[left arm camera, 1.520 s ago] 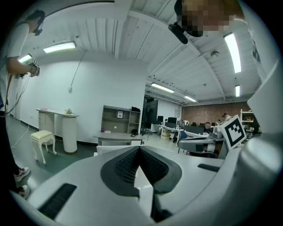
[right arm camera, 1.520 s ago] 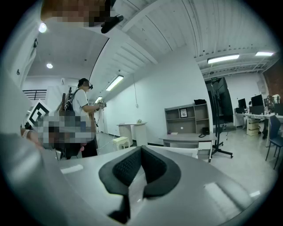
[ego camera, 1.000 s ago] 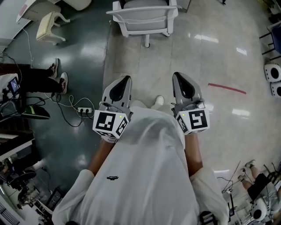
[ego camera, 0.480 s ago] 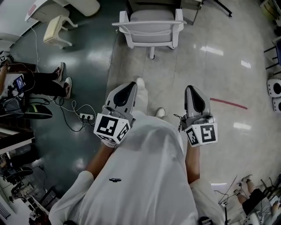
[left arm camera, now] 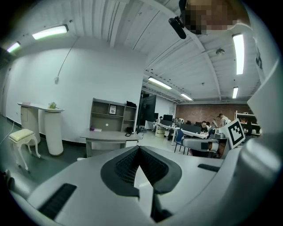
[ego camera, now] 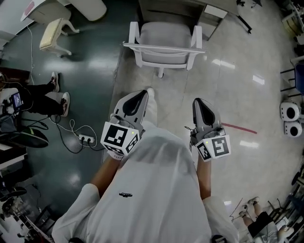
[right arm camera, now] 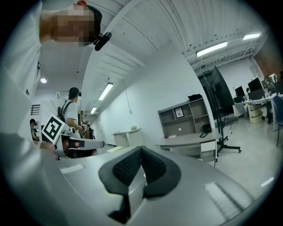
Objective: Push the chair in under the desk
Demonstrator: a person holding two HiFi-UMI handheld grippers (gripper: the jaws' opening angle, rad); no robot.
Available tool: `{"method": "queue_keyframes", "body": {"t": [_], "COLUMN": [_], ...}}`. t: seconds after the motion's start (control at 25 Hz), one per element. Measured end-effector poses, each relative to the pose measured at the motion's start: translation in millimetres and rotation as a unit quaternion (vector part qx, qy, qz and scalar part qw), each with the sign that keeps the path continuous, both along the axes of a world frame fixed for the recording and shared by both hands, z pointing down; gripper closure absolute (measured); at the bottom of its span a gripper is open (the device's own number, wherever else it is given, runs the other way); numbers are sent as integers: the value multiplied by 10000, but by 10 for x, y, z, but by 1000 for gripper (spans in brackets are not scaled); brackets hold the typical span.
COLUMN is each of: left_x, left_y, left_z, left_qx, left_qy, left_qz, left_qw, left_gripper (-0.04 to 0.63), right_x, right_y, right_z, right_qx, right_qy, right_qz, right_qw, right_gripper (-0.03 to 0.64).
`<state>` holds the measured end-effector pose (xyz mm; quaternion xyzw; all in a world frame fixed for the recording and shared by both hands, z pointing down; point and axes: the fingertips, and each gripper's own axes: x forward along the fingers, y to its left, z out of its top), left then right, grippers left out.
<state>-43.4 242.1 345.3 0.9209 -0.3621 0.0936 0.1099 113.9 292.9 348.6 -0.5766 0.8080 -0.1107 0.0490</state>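
Observation:
A white office chair (ego camera: pixel 164 45) stands with its back toward me, its seat facing a grey desk (ego camera: pixel 190 7) at the top edge of the head view. My left gripper (ego camera: pixel 141 93) and right gripper (ego camera: pixel 198 101) are held side by side in front of my body, a short way from the chair's back and not touching it. Both are shut with nothing between their jaws. In the left gripper view the shut left gripper (left arm camera: pixel 139 148) points toward the desk (left arm camera: pixel 108 137). In the right gripper view, past the shut right gripper (right arm camera: pixel 141 149), the desk (right arm camera: pixel 190 140) shows too.
A cream stool (ego camera: pixel 52 31) stands far left. A power strip (ego camera: pixel 86 139) and cables lie on the dark floor beside a person's feet (ego camera: pixel 58 92). A red tape line (ego camera: pixel 240 128) and two round white devices (ego camera: pixel 289 111) are at the right. A shelf unit (left arm camera: pixel 112 114) stands behind the desk.
I have stepped forward, so the chair and desk show more fully and lower in the head view. Both grippers stayed shut and level with each other.

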Motion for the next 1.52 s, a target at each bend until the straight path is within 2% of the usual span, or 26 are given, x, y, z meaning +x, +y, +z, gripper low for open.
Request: {"method": "queue_keyframes", "body": {"t": [0.28, 0.52, 0.76, 1.04, 1.2, 1.32, 1.44, 1.52], "left_x": [-117, -224, -197, -87, 49, 187, 303, 382], "left_y": [-1261, -2123, -2423, -2575, -2587, -2556, -2503, -2486], "left_z": [-130, -218, -87, 69, 209, 312, 559, 734], "left_qx": [-66, 112, 70, -56, -25, 70, 75, 7], "left_qy": [123, 181, -81, -391, -875, -1153, -1596, -1857], "left_qz": [290, 494, 723, 1027, 1378, 1714, 2088, 2323], "left_qw": [9995, 9986, 9973, 9939, 9866, 9784, 9648, 9548], "left_gripper": [588, 588, 588, 588, 588, 588, 588, 586], "right_x": [-243, -303, -324, -365, -319, -282, -289, -305], "right_y": [-1298, -2037, -2376, -2627, -2699, -2718, -2752, -2798], "right_z": [-380, -464, -425, -289, -211, -28, 228, 389], "right_qx": [98, 118, 31, -111, -274, -546, -872, -1048], "right_qy": [304, 563, 699, 700, 910, 1195, 1527, 1791], "right_qz": [71, 295, 383, 218, 68, -245, -640, -883], "right_qw": [9995, 9979, 9968, 9972, 9955, 9910, 9823, 9742], "right_gripper": [604, 604, 604, 604, 604, 603, 523, 500]}}
